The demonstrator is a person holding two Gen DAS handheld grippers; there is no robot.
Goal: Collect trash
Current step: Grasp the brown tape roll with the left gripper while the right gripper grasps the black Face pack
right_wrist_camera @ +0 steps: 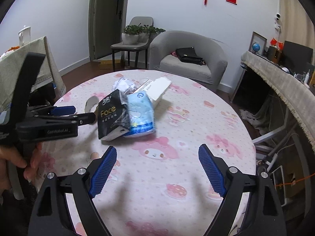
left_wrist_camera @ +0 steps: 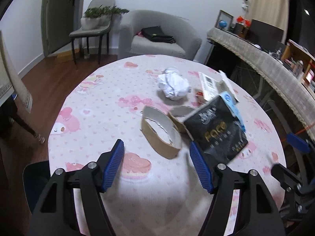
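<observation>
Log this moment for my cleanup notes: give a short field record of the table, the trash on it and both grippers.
surface: round table with pink cartoon cloth
trash: crumpled white paper ball; torn brown cardboard ring; black "Face" tissue pack; light blue tissue pack; white carton box
left gripper: fingers open, empty, near the cardboard ring
right gripper: fingers open, empty, over bare cloth

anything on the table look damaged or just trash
The cardboard ring near the left gripper has a ragged, torn inner edge. Behind it sit a crumpled paper ball and an empty black wrapper, lying tilted against other packaging.
</observation>
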